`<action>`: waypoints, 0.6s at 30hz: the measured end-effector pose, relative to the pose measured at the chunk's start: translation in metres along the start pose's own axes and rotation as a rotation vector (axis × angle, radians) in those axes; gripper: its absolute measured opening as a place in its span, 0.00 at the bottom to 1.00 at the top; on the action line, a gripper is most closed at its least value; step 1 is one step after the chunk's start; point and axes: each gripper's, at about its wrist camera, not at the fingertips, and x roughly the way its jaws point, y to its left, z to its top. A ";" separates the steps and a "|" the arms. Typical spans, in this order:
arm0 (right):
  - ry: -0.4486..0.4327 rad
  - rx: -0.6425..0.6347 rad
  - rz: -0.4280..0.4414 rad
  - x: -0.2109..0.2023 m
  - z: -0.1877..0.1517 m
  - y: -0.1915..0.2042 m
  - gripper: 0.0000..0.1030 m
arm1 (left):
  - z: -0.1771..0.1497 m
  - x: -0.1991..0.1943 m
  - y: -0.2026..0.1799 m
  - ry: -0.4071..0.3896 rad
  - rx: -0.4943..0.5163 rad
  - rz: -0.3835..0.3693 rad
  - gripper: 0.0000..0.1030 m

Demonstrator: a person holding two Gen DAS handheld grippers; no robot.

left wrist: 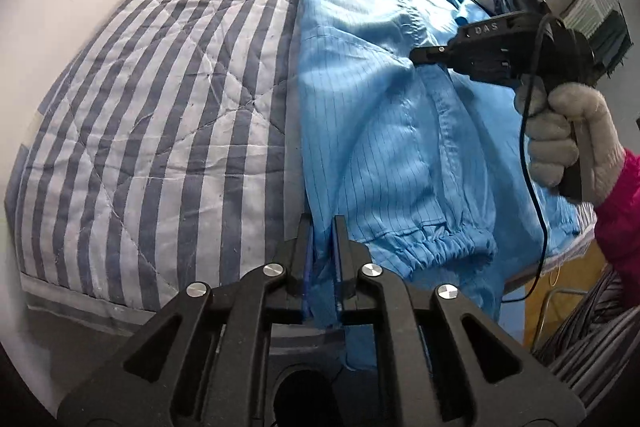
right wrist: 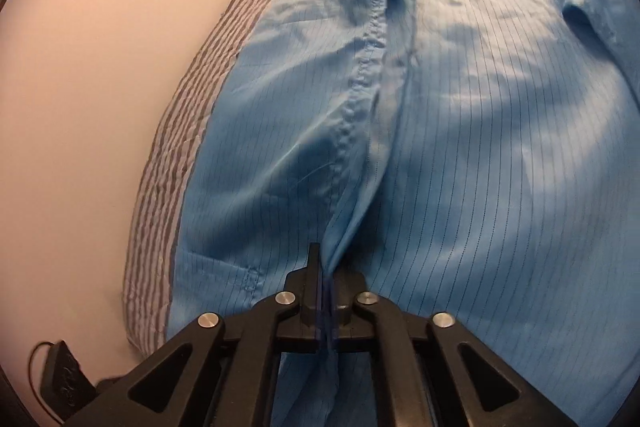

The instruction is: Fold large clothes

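Clearly pinstriped and wrinkled, the blue garment (left wrist: 372,115) is pinched by left tool (left wrist: 323,227) and right tool (right wrist: 326,267).

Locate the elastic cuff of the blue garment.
In the left wrist view, the elastic cuff lies lower right of centre, just right of the left gripper, below the gloved hand.

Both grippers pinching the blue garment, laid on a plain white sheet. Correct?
Not quite: the bedding under the blue garment is a blue-and-white striped quilt, not a plain white sheet, as the left wrist view shows. The left gripper and right gripper both pinch the fabric.
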 end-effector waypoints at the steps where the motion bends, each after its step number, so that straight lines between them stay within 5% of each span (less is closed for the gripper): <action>1: -0.010 -0.014 -0.028 -0.006 0.000 0.005 0.12 | 0.000 -0.005 0.001 -0.012 0.001 0.000 0.12; 2: -0.031 -0.035 -0.044 -0.014 -0.001 0.011 0.20 | -0.001 -0.012 0.002 -0.026 0.001 -0.006 0.13; 8: -0.158 -0.154 -0.076 -0.040 -0.009 0.041 0.26 | 0.002 -0.042 0.003 -0.151 -0.014 -0.090 0.13; 11: -0.151 -0.186 -0.029 -0.033 -0.008 0.054 0.30 | 0.002 -0.035 -0.010 -0.122 0.035 -0.143 0.13; 16: -0.086 -0.168 -0.075 -0.004 -0.015 0.049 0.30 | -0.004 0.018 -0.025 0.050 0.038 -0.290 0.13; 18: -0.053 -0.160 -0.128 0.009 -0.017 0.039 0.27 | -0.011 0.022 -0.029 0.025 0.055 -0.278 0.13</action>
